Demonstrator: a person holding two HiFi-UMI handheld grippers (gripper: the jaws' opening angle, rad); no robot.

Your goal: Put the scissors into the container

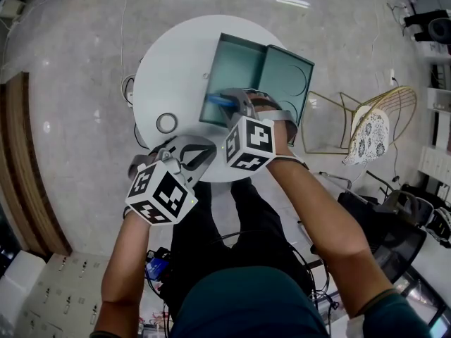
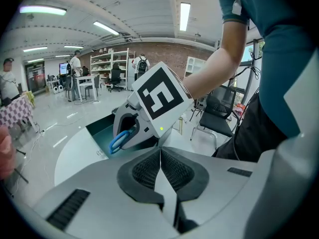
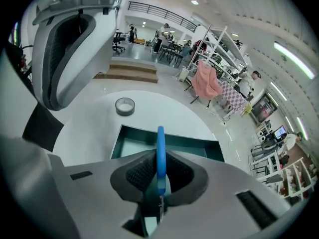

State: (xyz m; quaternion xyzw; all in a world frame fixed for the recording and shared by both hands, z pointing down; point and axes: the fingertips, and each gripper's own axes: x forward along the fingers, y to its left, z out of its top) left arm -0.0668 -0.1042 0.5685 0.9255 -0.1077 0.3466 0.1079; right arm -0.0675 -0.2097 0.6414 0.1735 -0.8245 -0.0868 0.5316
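Note:
My right gripper [image 1: 229,105] is shut on the blue-handled scissors [image 3: 160,153], held edge-on with the handle pointing away over the open teal container [image 3: 169,144]. In the head view the scissors [image 1: 218,101] hang over the near edge of the container [image 1: 239,69], whose lid [image 1: 289,79] lies open to the right. The left gripper view shows the blue handle [image 2: 119,139] inside the right gripper's jaws. My left gripper [image 1: 184,153] is shut and empty, hovering at the near edge of the round white table [image 1: 169,76]. Its pads [image 2: 175,171] touch each other.
A roll of grey tape [image 1: 167,123] lies on the table left of the container, and shows as a tape roll [image 3: 124,106] beyond the container in the right gripper view. A wire chair [image 1: 366,125] stands right of the table. People stand far off in the room.

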